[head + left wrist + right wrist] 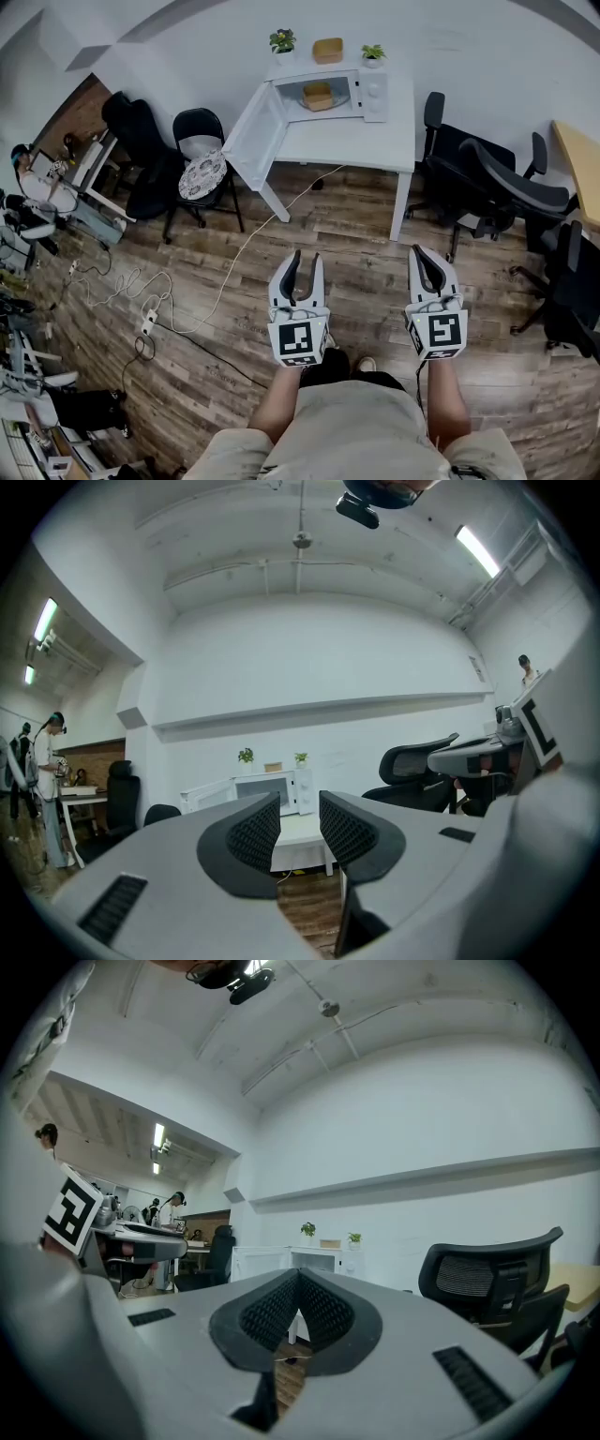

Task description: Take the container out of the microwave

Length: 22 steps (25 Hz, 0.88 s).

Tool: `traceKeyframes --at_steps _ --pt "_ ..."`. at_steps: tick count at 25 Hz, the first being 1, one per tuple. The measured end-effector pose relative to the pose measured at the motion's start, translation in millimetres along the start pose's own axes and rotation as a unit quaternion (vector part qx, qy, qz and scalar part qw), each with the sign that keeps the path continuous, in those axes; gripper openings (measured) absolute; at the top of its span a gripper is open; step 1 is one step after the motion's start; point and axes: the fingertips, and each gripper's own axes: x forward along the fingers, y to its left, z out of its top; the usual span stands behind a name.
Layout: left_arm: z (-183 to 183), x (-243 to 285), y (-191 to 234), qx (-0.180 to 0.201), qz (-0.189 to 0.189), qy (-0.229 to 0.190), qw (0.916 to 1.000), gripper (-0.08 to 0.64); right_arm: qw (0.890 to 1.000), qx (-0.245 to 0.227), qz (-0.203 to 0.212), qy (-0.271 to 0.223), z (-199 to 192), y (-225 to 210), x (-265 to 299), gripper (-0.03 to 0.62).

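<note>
A white microwave stands on a white table by the far wall, its door swung wide open to the left. A tan container sits inside the cavity. Both grippers hover over the wood floor, well short of the table. My left gripper is open with nothing between its jaws; in the left gripper view it points at the distant microwave. My right gripper is shut and empty, its tips touching in the right gripper view.
A second tan box and two small plants sit on top of the microwave. Black office chairs stand right of the table, a cushioned chair left of it. A white cable trails across the floor. Cluttered desks line the left.
</note>
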Motion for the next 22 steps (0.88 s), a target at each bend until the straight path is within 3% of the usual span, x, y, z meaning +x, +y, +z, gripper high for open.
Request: traceKeyframes --at_steps 10,22 --pt "-3 2 0 0.0 0.0 -0.001 1.0 0.135 1.0 -0.001 -0.001 -0.001 -2 0 3 0.015" --pt "-15 35 30 -0.018 0.002 -0.003 0.9998 0.135 1.0 -0.02 -0.006 0.009 -1 4 46 0.015"
